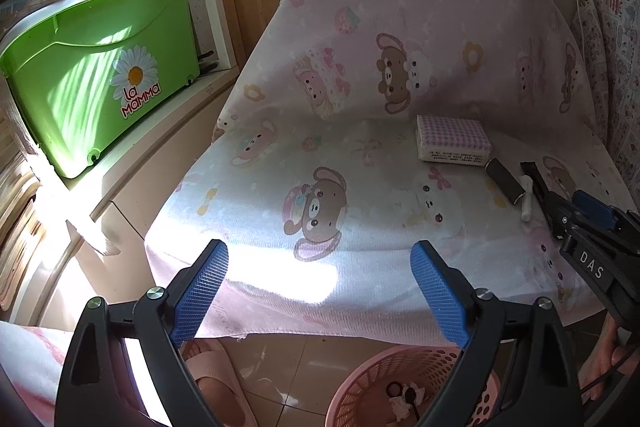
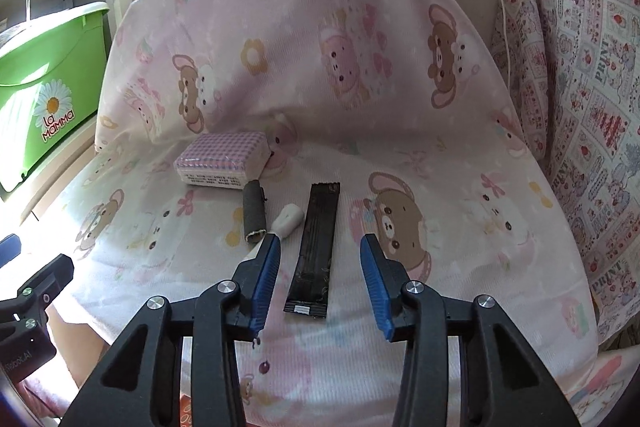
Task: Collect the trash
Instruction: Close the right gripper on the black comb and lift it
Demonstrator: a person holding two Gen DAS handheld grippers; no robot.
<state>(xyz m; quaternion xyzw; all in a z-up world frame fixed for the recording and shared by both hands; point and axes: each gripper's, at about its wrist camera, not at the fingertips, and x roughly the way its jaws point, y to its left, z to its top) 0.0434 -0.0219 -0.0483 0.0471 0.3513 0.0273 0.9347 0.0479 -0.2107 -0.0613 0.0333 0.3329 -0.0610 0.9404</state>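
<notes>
The right gripper (image 2: 316,267) hangs over a seat draped in a pink bear-print cloth (image 2: 320,39), its blue pads parted about halfway with nothing clamped between them. A flat black wrapper (image 2: 314,247) lies on the cloth between and just ahead of the jaws, untouched by either pad. It looks thin, light and limp, likely to slide or buckle; its near, sealed end would seem the firmer place to pinch, across the narrow width.

Just left of the wrapper rests a small white plastic piece (image 2: 286,223), its near end tucked behind the left pad. Beside that lies a dark cardboard-like tube (image 2: 254,213), probably light and easily crushed, best taken across its middle. Behind both sits a checked packet of tissues (image 2: 222,159), soft and bulkier; whether it counts as trash cannot be judged.

The left gripper (image 1: 320,287) hovers wide open and empty above the front edge of the seat. Below it, a pink slatted basket (image 1: 360,387) stands on the tiled floor, holding a few crumpled scraps too small to identify; it appears to be the collecting bin. A green plastic box (image 1: 92,67) sits on a shelf to the left.

From the left view the right tool covers most of the wrapper, and the basket's far rim is cut off by the frame. A bare foot in a pink slipper (image 1: 216,379) shows under the seat edge; the rest of the person is out of view.
</notes>
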